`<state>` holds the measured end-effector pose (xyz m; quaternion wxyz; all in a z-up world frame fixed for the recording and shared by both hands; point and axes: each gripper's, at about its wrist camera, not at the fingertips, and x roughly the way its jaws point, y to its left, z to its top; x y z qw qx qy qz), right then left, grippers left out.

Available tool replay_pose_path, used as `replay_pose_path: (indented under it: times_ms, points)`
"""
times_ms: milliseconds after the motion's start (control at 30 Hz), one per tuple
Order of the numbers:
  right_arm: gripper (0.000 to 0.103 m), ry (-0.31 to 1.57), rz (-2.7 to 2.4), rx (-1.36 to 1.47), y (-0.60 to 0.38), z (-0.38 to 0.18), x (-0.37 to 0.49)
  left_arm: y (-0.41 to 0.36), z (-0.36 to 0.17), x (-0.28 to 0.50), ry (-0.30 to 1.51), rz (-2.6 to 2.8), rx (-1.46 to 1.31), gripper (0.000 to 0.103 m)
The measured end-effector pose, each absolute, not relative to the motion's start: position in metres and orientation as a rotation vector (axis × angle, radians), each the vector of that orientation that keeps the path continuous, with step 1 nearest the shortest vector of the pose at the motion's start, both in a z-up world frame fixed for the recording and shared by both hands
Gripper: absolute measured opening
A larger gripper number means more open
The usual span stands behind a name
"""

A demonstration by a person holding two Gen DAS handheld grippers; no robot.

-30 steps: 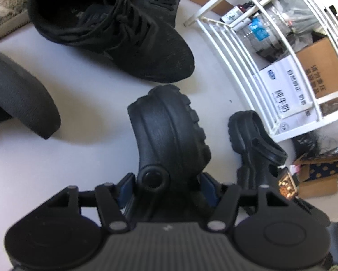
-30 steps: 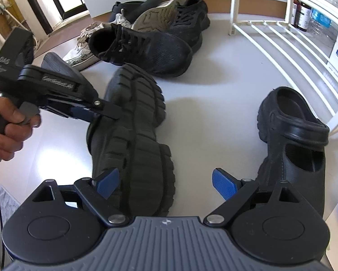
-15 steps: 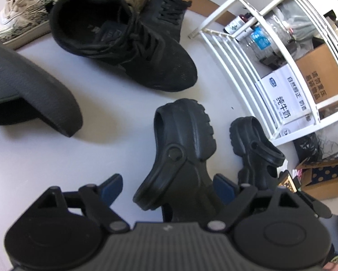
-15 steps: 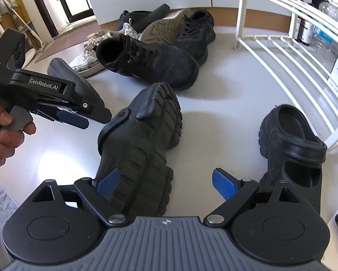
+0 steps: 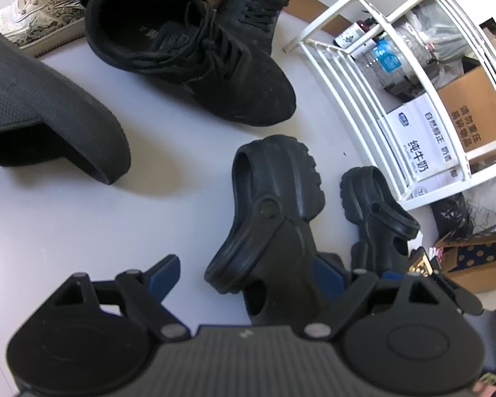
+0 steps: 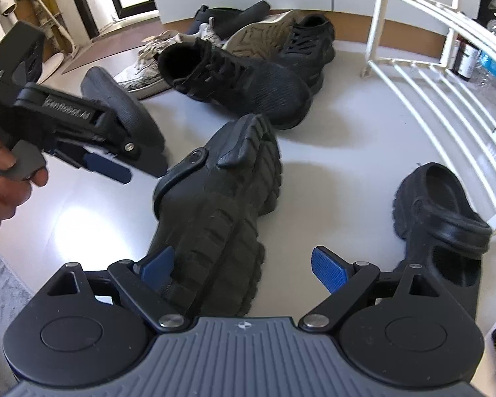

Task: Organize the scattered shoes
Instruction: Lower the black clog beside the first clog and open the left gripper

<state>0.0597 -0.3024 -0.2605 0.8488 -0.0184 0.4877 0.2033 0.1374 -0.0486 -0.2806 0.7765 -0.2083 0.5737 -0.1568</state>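
White wire rack (image 6: 423,76) fills the right side, its shelf bars low over the pale floor (image 6: 340,152); cardboard boxes (image 5: 460,112) and bottles (image 5: 385,56) sit behind the bars. Shoe heap at the far end: black lace-up sneaker (image 6: 234,82) foremost, a second black sneaker (image 6: 307,46) behind it, a pale worn sneaker (image 5: 46,16) to the left. Dark flat slipper (image 5: 49,112) lies left, between the heap and the left gripper.

Black clog (image 6: 221,208) tipped on its side mid-floor, treaded sole up toward the right wrist view, heel strap to the left. Its mate (image 6: 440,225) stands upright just beside the rack's foot, well apart from the tipped one.

Left gripper (image 5: 248,274) has just been opening; jaws apart, the tipped clog between them, the left pad (image 5: 163,274) plainly clear of it, contact at the right pad unclear. Right gripper (image 6: 244,268) jaws wide apart over the same clog's toe end, not clamping it. A hand (image 6: 3,182) grips the left tool's handle.
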Motion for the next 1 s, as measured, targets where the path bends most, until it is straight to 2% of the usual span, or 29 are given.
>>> replay_pose_path:
  times_ms: [1000]
  points:
    - [0.097,1.007,0.280,-0.058,-0.345,-0.255,0.062,-0.071,-0.280,0.141,1.228,-0.348,-0.443,0.088]
